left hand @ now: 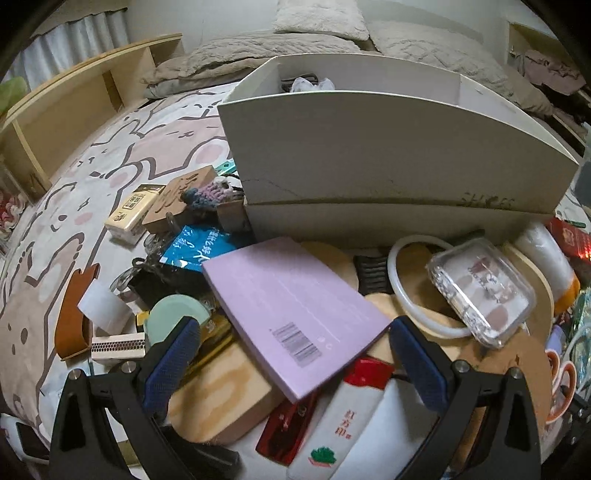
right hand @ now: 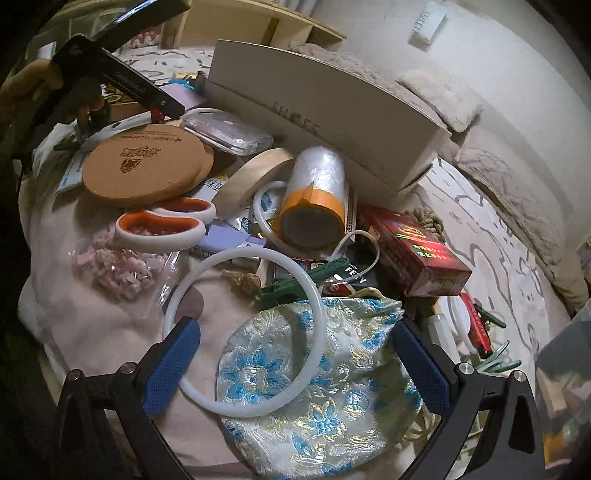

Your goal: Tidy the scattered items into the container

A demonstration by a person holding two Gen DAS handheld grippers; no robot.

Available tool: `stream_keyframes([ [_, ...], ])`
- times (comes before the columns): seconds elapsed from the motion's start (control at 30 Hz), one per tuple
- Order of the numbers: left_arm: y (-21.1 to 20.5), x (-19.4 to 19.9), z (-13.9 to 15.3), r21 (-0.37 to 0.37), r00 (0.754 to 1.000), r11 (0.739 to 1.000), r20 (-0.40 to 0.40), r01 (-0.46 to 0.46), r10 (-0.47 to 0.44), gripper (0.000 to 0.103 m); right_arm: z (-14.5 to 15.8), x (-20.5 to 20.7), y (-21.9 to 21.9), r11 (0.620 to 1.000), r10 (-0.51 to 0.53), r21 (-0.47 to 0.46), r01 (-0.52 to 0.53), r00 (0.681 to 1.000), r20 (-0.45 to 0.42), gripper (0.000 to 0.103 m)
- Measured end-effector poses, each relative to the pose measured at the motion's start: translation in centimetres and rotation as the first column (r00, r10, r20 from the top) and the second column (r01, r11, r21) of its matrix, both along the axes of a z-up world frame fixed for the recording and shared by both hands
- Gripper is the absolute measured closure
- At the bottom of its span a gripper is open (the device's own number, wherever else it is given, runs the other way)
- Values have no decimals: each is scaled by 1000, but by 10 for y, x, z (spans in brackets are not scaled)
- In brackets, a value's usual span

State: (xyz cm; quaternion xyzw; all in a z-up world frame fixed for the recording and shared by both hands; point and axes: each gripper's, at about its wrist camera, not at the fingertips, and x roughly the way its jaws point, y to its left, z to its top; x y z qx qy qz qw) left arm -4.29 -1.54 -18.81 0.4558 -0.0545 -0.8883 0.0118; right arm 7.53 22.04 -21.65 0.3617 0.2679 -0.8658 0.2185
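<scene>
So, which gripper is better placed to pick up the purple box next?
Probably the left gripper: its open jaws already straddle the purple box corner. The right gripper frames the brocade pouch instead.

bedspread (left hand: 122,147) – rabbit print | pillow (left hand: 321,16) – at wall | wooden shelf (left hand: 74,99) – bedside

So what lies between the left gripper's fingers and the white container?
In the left wrist view, a purple box spans most of the stretch from the open left gripper to the container.
</scene>
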Motion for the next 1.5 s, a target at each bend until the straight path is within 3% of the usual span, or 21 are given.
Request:
stream_keyframes([
  [0.27, -6, 0, 0, -23, 1000, 1000, -11, -18, 18, 0, 20, -2, 16, 998, -18, -61, 18, 1000, 2, 0],
  [0.37, -15, 3, 1, -31, 999, 999, -9, -42, 42, 0, 26, 1, 18, 996, 25, -86, -25, 1000, 6, 0],
  [0.53, -35, 9, 2, -22, 997, 997, 12, -74, 74, 0, 20, 20, -2, 987, 160, -17, -160, 987, -12, 0],
  [0.63, -45, 14, 7, -39, 994, 993, 5, -108, 108, 0, 8, 21, -10, 981, 190, 47, -190, 982, 0, 0],
  [0.87, -61, 19, 12, 15, 992, 992, 17, -128, 128, 0, 6, 13, -6, 991, 128, 39, -127, 992, -8, 0],
  [1.1, -35, 23, 17, 64, 1000, 998, -4, -16, 16, 0, 3, -2, 3, 1000, 31, 0, -31, 999, 8, 0],
  [1.3, -8, 8, 14, -78, 998, 997, -54, 9, -13, 0, 0, -8, 2, 1000, 20, -14, -20, 1000, 18, 0],
  [1.5, 6, -5, 0, -234, 998, 972, -54, 2, -15, 0, -1, -9, 2, 999, 14, -30, -13, 999, 30, 0],
])
